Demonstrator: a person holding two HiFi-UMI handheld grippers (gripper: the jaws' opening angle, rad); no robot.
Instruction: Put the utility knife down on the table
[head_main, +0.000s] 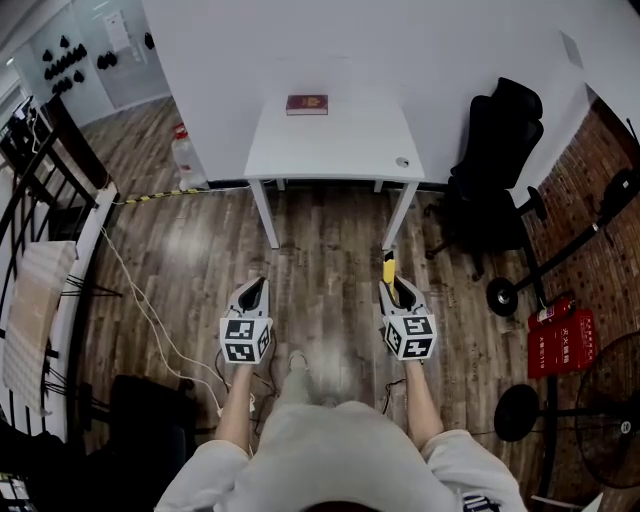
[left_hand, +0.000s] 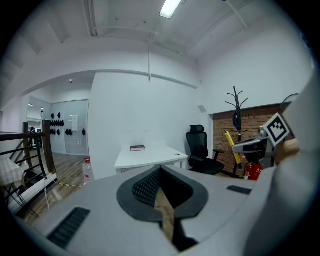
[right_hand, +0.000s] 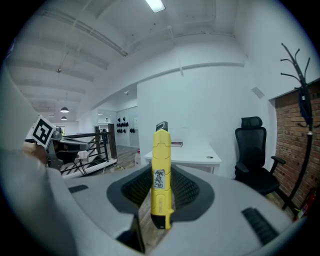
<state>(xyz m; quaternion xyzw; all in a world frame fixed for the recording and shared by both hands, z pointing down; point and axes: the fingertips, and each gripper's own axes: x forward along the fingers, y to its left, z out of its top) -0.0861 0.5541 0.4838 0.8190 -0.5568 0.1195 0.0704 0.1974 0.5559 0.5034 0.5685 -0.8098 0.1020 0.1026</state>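
Yellow plastic utility knife (right_hand: 161, 165), slim rectangular body, clamped between ribbed black pads of right tool (head_main: 394, 290). Long axis along jaws, black tip toward smooth white counter (head_main: 330, 145). I read left tool (left_hand: 160, 172) closed, empty.

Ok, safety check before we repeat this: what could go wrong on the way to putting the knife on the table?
1. The right gripper grips the knife only by its lower part. The rest stands free above the jaws, so it might tilt or slip out.
2. The table stands some way ahead, and a cable lies across the floor close by, so a trip is possible.
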